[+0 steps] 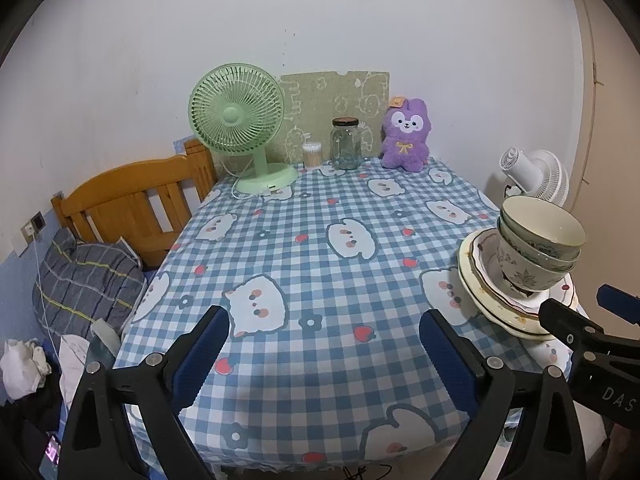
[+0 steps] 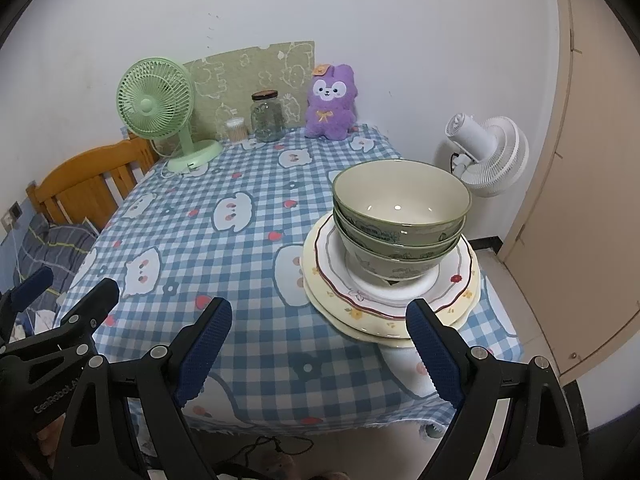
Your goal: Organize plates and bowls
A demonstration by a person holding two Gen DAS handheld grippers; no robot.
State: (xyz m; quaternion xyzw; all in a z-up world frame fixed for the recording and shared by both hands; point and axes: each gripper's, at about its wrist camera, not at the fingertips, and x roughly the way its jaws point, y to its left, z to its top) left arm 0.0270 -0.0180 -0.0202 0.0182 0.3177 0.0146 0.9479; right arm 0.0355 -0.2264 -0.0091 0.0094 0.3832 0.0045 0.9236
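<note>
A stack of green-rimmed bowls (image 2: 400, 216) sits nested on a stack of cream plates (image 2: 456, 304) near the table's right front corner. The same bowls (image 1: 540, 240) and plates (image 1: 492, 312) show at the right of the left wrist view. My right gripper (image 2: 320, 344) is open and empty, just in front of the plates. My left gripper (image 1: 324, 344) is open and empty over the table's front middle, left of the stack. Each gripper shows in the other's view: the right (image 1: 588, 312), the left (image 2: 68, 292).
The table has a blue checked cloth (image 1: 320, 248). At its back stand a green fan (image 1: 240, 128), a cotton swab tub (image 1: 312, 154), a glass jar (image 1: 346, 144) and a purple plush (image 1: 404, 136). A wooden bed frame (image 1: 132, 200) is left, a white fan (image 2: 488, 152) right.
</note>
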